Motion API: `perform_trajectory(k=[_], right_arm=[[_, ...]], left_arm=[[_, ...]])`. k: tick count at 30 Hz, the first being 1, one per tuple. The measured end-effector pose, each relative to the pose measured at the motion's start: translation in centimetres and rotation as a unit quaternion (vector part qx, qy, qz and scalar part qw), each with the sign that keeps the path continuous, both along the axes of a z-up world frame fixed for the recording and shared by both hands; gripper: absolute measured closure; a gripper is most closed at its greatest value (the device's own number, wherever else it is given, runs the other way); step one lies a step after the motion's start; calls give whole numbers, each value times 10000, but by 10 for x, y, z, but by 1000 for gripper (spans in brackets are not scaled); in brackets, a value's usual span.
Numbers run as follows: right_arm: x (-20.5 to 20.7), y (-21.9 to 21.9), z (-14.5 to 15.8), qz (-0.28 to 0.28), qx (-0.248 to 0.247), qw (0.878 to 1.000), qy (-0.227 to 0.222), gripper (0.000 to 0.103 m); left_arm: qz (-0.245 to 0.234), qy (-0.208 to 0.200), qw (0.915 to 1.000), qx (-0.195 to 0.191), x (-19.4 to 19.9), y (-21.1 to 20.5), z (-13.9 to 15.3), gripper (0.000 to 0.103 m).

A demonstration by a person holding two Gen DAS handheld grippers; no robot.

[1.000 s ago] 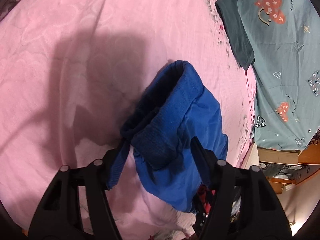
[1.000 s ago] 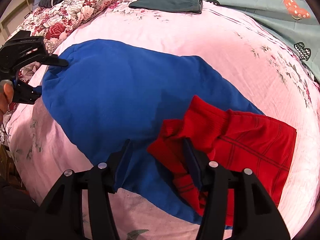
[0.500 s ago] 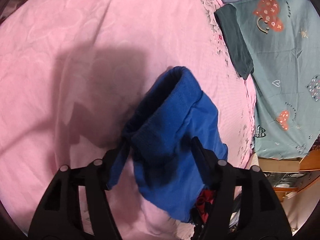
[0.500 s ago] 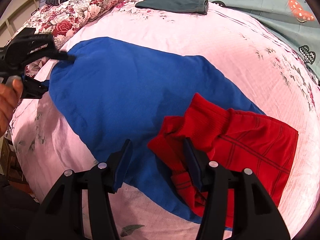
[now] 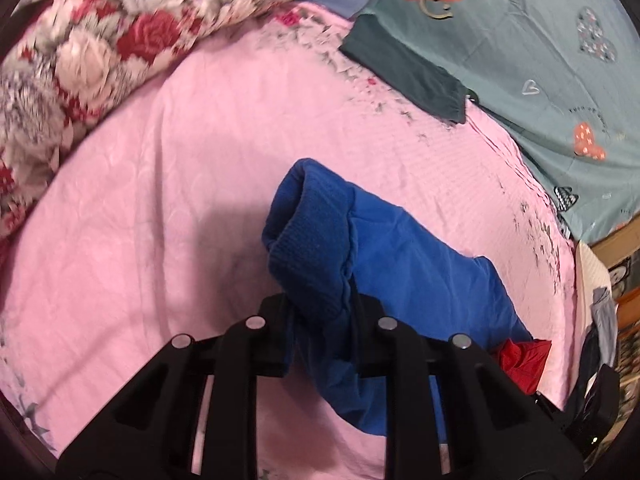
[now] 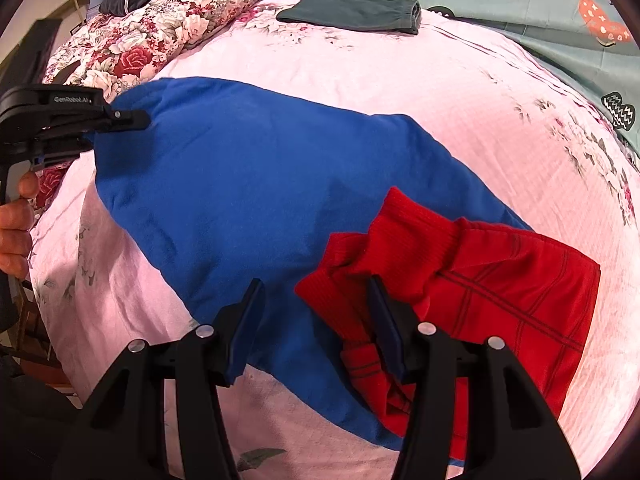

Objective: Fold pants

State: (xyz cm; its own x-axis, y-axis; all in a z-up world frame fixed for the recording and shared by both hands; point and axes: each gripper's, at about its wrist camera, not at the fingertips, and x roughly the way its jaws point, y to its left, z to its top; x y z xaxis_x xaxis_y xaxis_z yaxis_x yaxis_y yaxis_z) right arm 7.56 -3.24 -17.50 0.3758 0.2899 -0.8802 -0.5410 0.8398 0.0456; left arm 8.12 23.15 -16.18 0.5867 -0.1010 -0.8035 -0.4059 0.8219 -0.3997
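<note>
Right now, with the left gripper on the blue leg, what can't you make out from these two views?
- Left gripper pads: left wrist view, blue pants cuff bunched over them.
- Pants waistband: right wrist view, cut off at the bottom edge behind the right gripper.
- Blue fabric under the red leg: right wrist view, covered.
- Floral pillow: left wrist view, motion-blurred.

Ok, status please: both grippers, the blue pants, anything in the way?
Left gripper shut on blue pants cuff. Right gripper open, over the pants edge. Red garment lies on the blue pants near the right jaws.
</note>
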Motion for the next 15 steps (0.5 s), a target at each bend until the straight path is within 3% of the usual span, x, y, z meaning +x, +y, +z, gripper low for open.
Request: perform_trajectory(k=[4,15], right_arm=[[0,-2,1,-27,80,10000,9,49],[1,-10,4,-227,405,9989,45,50]], left_arm=[[-162,-180,9993,269,-3,-10,14,83],[-678,-672,9938,573,-14,-44,53,84]])
